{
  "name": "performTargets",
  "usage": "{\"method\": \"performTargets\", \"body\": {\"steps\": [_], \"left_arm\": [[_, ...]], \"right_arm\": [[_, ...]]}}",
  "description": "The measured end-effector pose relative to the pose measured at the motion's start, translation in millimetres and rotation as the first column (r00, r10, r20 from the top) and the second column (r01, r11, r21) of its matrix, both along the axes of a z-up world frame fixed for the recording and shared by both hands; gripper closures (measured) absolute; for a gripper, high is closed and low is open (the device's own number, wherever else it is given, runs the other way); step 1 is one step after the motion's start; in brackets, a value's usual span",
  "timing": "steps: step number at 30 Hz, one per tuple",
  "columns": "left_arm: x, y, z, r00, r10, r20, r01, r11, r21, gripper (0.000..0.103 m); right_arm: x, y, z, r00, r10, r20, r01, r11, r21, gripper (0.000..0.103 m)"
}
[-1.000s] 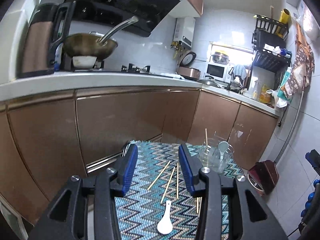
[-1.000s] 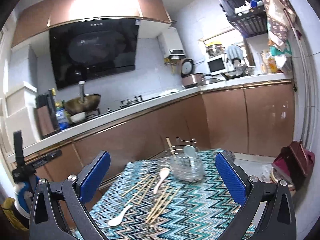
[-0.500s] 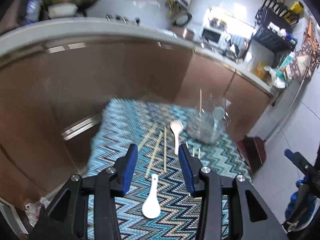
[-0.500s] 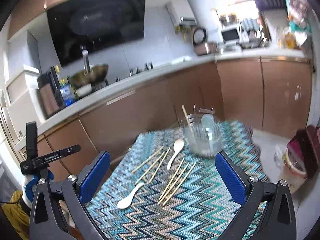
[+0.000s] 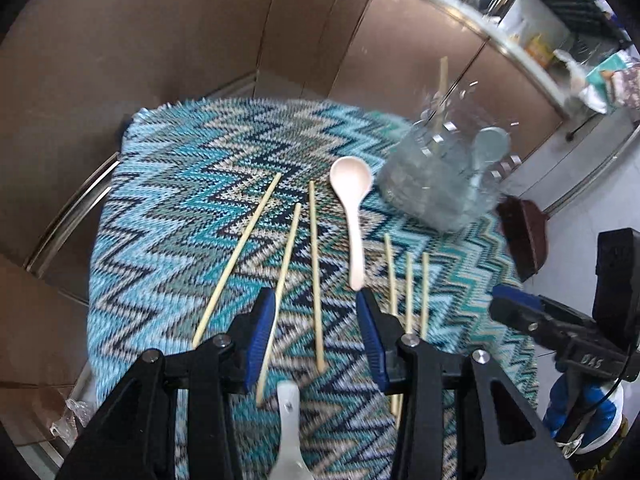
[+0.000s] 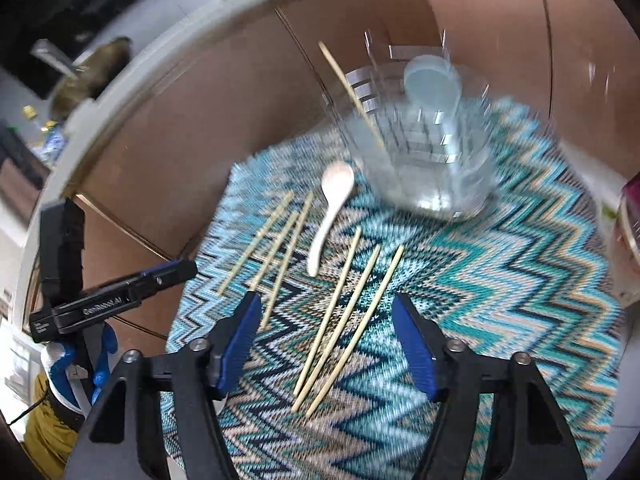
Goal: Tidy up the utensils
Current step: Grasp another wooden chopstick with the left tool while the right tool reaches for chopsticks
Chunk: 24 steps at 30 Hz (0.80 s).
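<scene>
Several wooden chopsticks (image 5: 314,264) lie on a zigzag-patterned cloth (image 5: 168,208), with a pale spoon (image 5: 352,204) among them and a white spoon (image 5: 289,432) just below my left gripper (image 5: 316,312). That gripper is open and empty above the chopsticks. A clear holder (image 5: 444,176) at the far right holds one chopstick and one spoon. In the right wrist view my right gripper (image 6: 326,320) is open and empty above three chopsticks (image 6: 348,320); the pale spoon (image 6: 330,212) and the holder (image 6: 424,152) lie beyond.
Brown cabinet doors (image 5: 200,28) stand close behind the cloth-covered table. The other gripper shows at the right edge of the left wrist view (image 5: 568,332) and at the left edge of the right wrist view (image 6: 112,300). A dark red bin (image 5: 524,236) sits on the floor.
Both grippers have tilted down and come closer to the table, so the utensils fill the views. The right gripper's jaws have narrowed. Nothing on the cloth has moved.
</scene>
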<state>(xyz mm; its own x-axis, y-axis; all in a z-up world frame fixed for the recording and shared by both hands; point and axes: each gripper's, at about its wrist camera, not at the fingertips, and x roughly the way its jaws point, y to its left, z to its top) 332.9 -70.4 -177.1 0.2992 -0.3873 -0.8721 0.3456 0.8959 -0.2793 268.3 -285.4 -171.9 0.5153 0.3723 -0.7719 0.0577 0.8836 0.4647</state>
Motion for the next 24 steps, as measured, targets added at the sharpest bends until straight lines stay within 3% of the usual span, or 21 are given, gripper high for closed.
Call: {"method": "performTargets", "body": {"steps": [5, 8, 12, 24], "left_arm": [[30.8, -15.0, -22.3, 0.998, -0.018, -0.060, 0.019, 0.999, 0.027, 0.065], [45.1, -20.6, -31.6, 0.996, -0.030, -0.087, 0.032, 0.999, 0.025, 0.074], [56.9, -24.6, -42.0, 0.993, -0.039, -0.110, 0.042, 0.999, 0.026, 0.078], [73.5, -39.0, -62.1, 0.987, -0.077, -0.144, 0.089, 0.993, 0.082, 0.087]], "right_arm": [[39.9, 6.7, -34.3, 0.994, 0.020, -0.107, -0.023, 0.999, -0.025, 0.058], [51.5, 11.0, -43.5, 0.991, 0.033, -0.131, -0.037, 0.999, -0.034, 0.065], [62.3, 17.5, -52.1, 0.986, 0.046, -0.158, -0.057, 0.997, -0.061, 0.074], [86.4, 21.3, -77.0, 0.973, 0.045, -0.226, -0.070, 0.992, -0.103, 0.080]]}}
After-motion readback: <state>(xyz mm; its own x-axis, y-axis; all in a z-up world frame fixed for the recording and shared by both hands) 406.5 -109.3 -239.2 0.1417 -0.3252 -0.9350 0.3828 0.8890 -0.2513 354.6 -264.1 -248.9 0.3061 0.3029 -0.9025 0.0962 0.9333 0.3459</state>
